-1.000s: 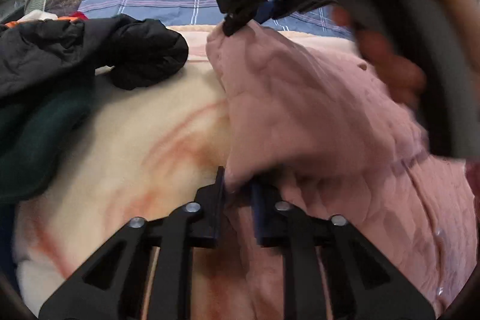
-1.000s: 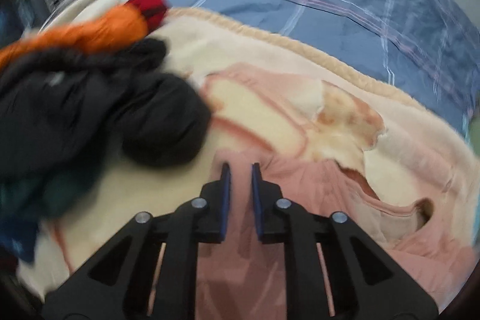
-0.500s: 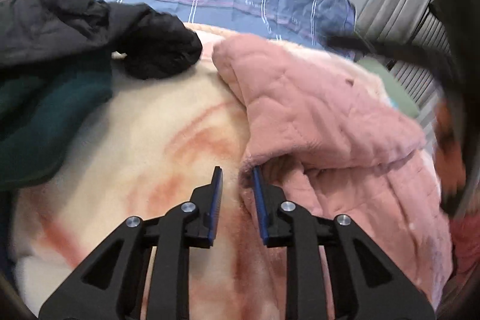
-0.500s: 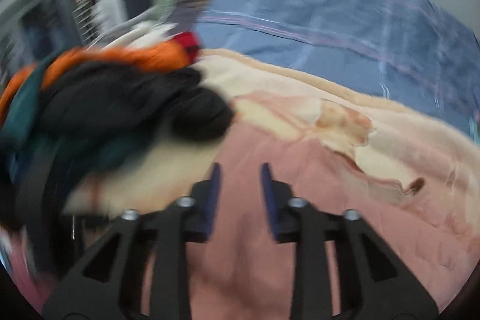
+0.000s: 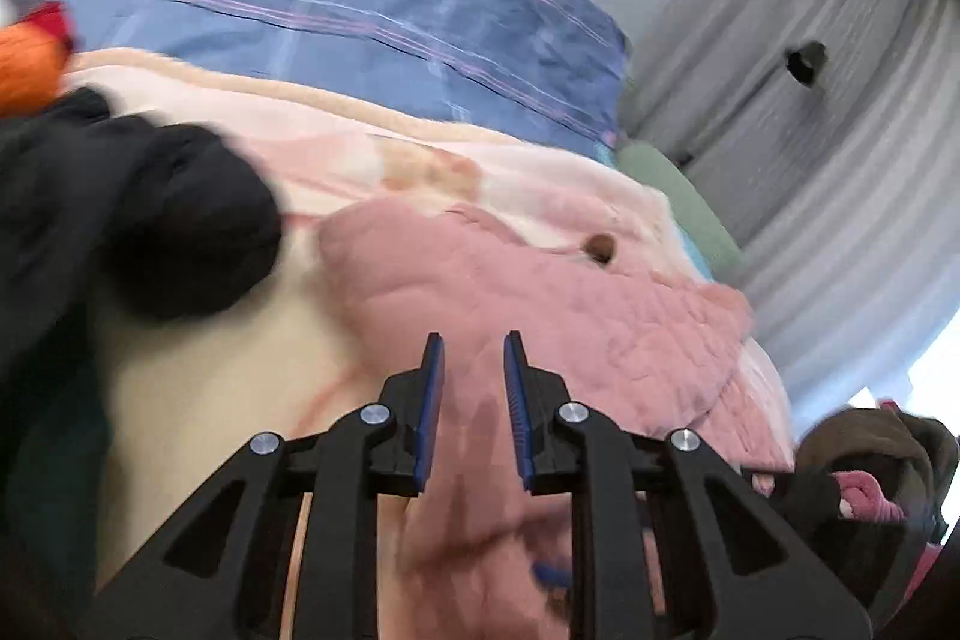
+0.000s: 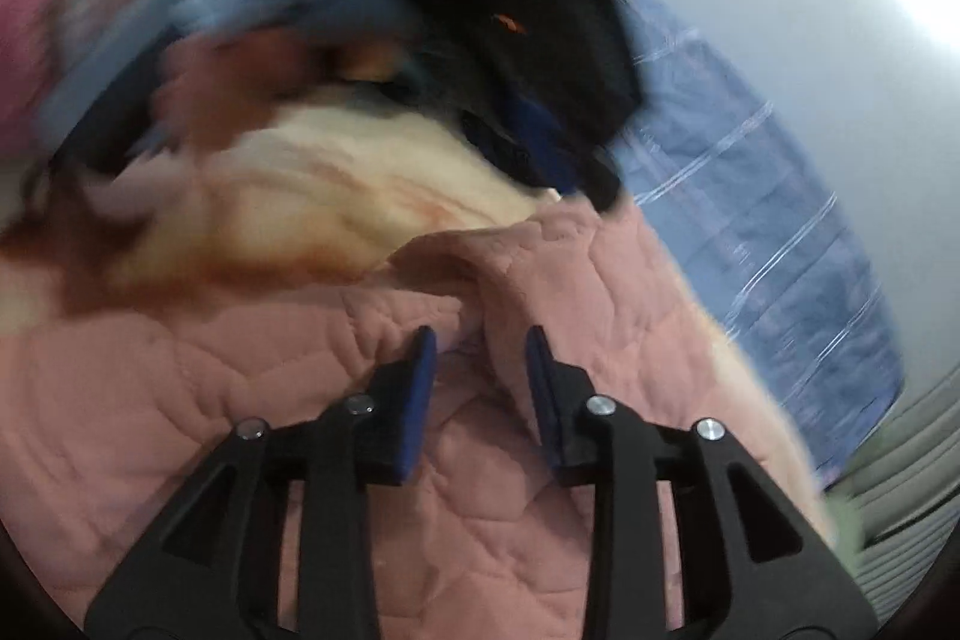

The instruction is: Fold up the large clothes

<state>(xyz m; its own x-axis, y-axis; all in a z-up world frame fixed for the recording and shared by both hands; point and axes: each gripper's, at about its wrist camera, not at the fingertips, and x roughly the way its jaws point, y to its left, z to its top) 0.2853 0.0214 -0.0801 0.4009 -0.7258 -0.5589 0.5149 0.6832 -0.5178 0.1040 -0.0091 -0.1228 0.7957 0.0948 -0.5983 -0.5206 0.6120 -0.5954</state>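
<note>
A pink quilted garment [image 5: 540, 304] lies folded on a cream and pink blanket [image 5: 198, 358] on the bed. It also fills the lower half of the right wrist view [image 6: 300, 400]. My left gripper [image 5: 474, 358] is open and empty, just above the garment's near part. My right gripper [image 6: 480, 358] is open and empty above the garment, its jaws on either side of a raised fold [image 6: 498, 316]. The right wrist view is blurred by motion.
A heap of black [image 5: 150, 220], dark green and orange [image 5: 30, 64] clothes lies at the left. A blue checked sheet [image 5: 336, 10] covers the far bed. Grey curtains [image 5: 840, 160] hang at the right. Dark brown and pink clothes [image 5: 864, 472] lie at the lower right.
Both grippers let go of the pink garment and opened. The garment's lifted edge dropped flat into a fold. The right gripper swung away and now points across the garment from another side.
</note>
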